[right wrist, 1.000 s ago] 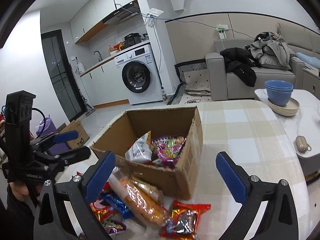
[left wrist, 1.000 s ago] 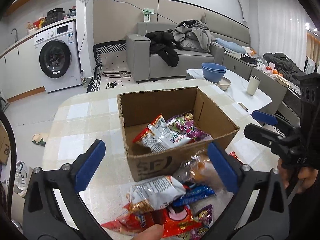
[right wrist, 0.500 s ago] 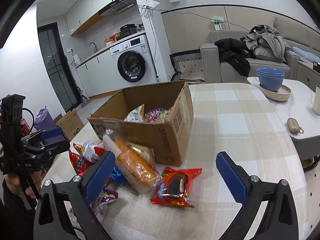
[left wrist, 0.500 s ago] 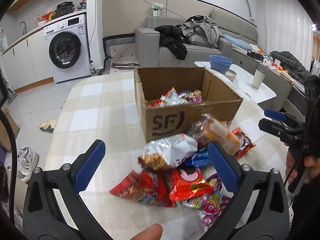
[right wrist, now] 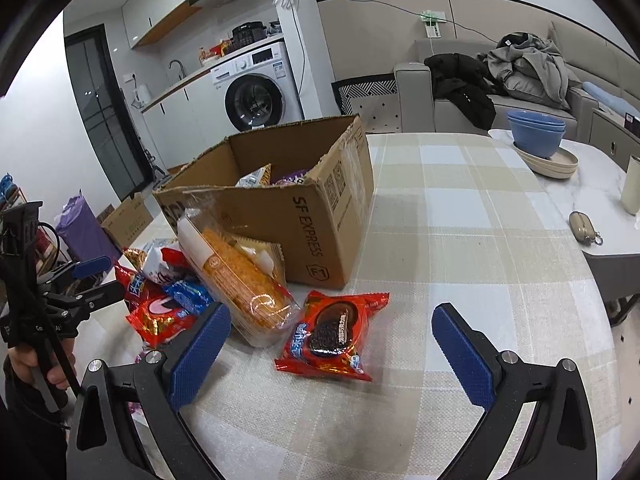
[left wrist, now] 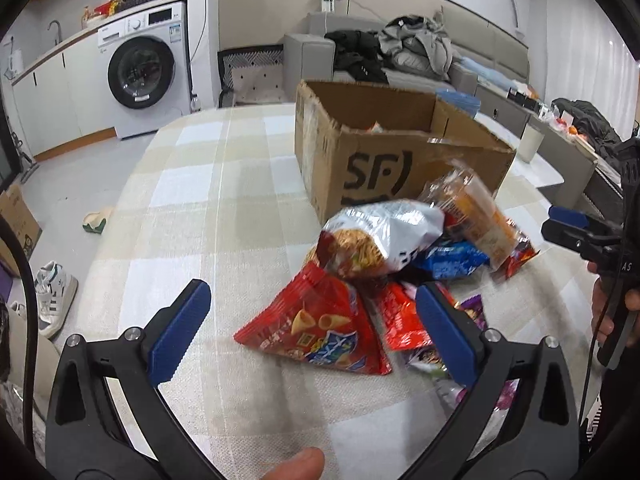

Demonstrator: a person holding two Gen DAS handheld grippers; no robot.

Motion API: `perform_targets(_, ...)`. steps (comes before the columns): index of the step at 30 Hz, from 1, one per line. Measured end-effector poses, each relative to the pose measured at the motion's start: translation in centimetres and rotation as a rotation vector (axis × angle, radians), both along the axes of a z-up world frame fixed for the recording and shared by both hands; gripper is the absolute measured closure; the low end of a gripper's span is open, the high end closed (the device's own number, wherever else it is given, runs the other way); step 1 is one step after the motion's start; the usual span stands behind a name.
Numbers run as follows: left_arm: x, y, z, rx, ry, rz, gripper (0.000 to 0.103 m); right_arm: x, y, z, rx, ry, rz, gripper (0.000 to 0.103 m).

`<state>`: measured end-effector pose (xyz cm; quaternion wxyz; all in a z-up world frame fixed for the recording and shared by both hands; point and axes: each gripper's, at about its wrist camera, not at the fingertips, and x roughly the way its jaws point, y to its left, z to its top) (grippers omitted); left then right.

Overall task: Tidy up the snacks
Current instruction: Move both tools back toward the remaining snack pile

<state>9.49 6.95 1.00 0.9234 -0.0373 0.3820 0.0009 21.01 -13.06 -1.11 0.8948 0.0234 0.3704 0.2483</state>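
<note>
Moved: you pulled both tongs back from the box (left wrist: 400, 160); the snack pile (left wrist: 384, 272) looks nearer.
Box: behind the pile, some snacks inside.
Left tongs (left wrist: 312, 320): wide open, empty, over the red bag (left wrist: 316, 320).
Right tongs (right wrist: 328, 344): wide open, empty, around the cookie pack (right wrist: 332, 334).
Next: probably grab one.

The left gripper (left wrist: 312, 330) is hovering wide open above the checked table (left wrist: 208, 208), its blue pads flanking a red cone-snack bag (left wrist: 316, 328). Behind it a silver noodle-snack bag (left wrist: 380, 240) is leaning on the pile beside the cardboard box (left wrist: 384, 156). The right gripper (left wrist: 576, 232) is showing at the right edge.
</note>
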Motion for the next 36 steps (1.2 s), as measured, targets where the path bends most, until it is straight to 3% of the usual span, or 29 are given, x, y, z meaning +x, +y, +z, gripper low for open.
perform_targets(18, 2.2, 2.3, -3.5, -0.021, 0.095, 0.02, 0.001, 1.0, 1.9, -3.7, -0.132, 0.116, 0.021, 0.001)
perform_targets(27, 3.0, 1.9, -4.6, -0.015, 0.119, 0.015, 0.001, 1.6, 3.3, -4.8, -0.196, 0.12, -0.032, 0.001)
perform_targets(36, 3.6, 2.2, -5.2, -0.028, 0.125, 0.013, 0.001, 3.0, 1.2, -5.0, -0.187, 0.142, -0.088, 0.005)
